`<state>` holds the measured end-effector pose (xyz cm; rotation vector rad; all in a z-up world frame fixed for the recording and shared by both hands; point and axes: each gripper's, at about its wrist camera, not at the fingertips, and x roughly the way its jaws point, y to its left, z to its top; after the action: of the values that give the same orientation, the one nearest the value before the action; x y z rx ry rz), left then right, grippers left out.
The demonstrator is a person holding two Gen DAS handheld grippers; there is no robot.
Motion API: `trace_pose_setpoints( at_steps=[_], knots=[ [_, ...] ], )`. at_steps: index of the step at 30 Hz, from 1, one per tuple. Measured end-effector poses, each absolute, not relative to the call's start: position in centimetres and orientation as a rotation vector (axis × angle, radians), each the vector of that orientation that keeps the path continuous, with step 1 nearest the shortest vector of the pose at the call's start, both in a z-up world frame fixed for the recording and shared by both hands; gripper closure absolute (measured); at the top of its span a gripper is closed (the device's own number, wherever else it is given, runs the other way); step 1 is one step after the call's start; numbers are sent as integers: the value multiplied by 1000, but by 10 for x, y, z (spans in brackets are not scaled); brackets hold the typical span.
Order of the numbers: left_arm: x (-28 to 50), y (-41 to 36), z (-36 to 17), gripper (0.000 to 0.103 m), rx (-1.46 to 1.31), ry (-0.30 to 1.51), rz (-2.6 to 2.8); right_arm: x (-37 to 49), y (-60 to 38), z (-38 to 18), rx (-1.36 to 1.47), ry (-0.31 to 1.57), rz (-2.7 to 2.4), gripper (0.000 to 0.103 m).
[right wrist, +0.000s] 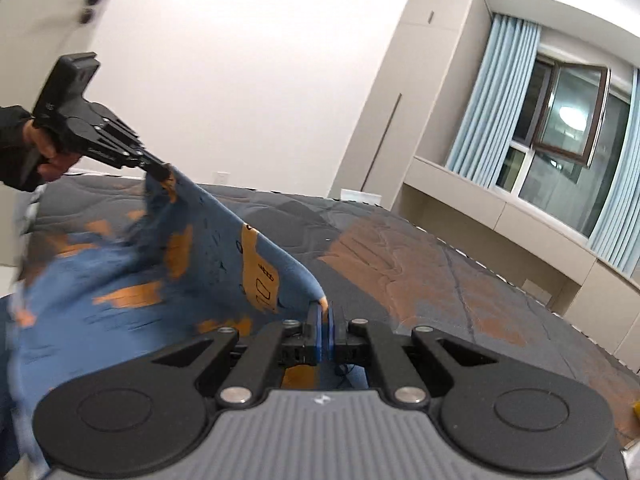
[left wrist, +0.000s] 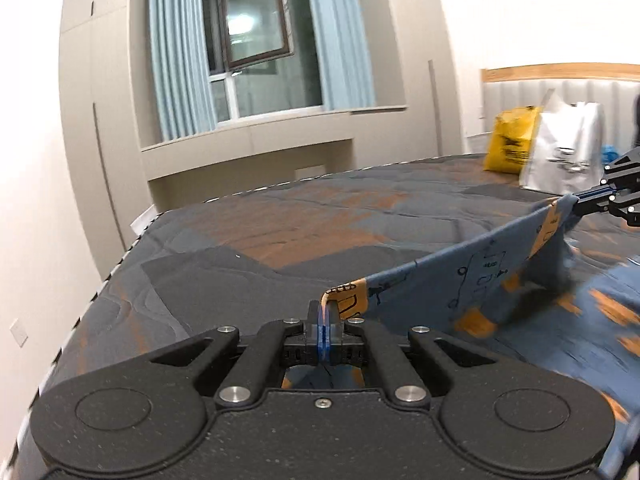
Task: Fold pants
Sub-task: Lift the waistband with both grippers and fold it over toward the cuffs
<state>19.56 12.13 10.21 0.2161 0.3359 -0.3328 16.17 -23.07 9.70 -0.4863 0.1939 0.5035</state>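
The pants (left wrist: pixel 472 276) are blue with orange patches and dark line drawings. They hang stretched between my two grippers above the bed. My left gripper (left wrist: pixel 325 312) is shut on one corner of the pants' edge. My right gripper (right wrist: pixel 322 320) is shut on the other corner of the pants (right wrist: pixel 208 248). In the left wrist view the right gripper (left wrist: pixel 576 200) shows at the far right, pinching the cloth. In the right wrist view the left gripper (right wrist: pixel 162 170) shows at the upper left, held by a hand. The rest of the cloth sags to the bed and is blurred.
The bed (left wrist: pixel 280 232) has a dark grey and orange quilted cover. A yellow bag (left wrist: pixel 508 140) and a silver bag (left wrist: pixel 564 148) stand by the headboard. A window with blue curtains (left wrist: pixel 256 48) and a ledge lie beyond the bed's far side.
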Motion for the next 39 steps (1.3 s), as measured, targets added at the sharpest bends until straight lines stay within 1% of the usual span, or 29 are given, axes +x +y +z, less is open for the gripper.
trace_pose_setpoints(
  at_steps=[3,6,10,13,22,27,35,36,38,39],
  knots=[
    [159,119,86,103,212,346,-354,114,-227,85,-486,211,500,100],
    [135,111,65,103,268,357,-366,84,-222,66,-483,257,487,100],
    [119,105,43,103,276,382,-364,74,-219,44,-445,301,470,100],
    [110,105,32,103,288,389,-348,64,-216,31,-456,300,455,100],
    [91,108,34,103,272,373,-367,33,-228,32,-443,258,422,100],
    [89,108,16,103,280,429,-377,20,-222,16,-446,304,437,100],
    [86,111,11,103,223,447,-357,14,-218,-5,-451,332,433,101],
    [86,110,10,100,216,451,-352,15,-218,-7,-455,335,430,101],
    [84,107,9,89,196,458,-341,18,-218,-15,-460,345,425,99],
    [81,104,10,80,180,455,-331,20,-219,-18,-456,353,423,96]
  ],
)
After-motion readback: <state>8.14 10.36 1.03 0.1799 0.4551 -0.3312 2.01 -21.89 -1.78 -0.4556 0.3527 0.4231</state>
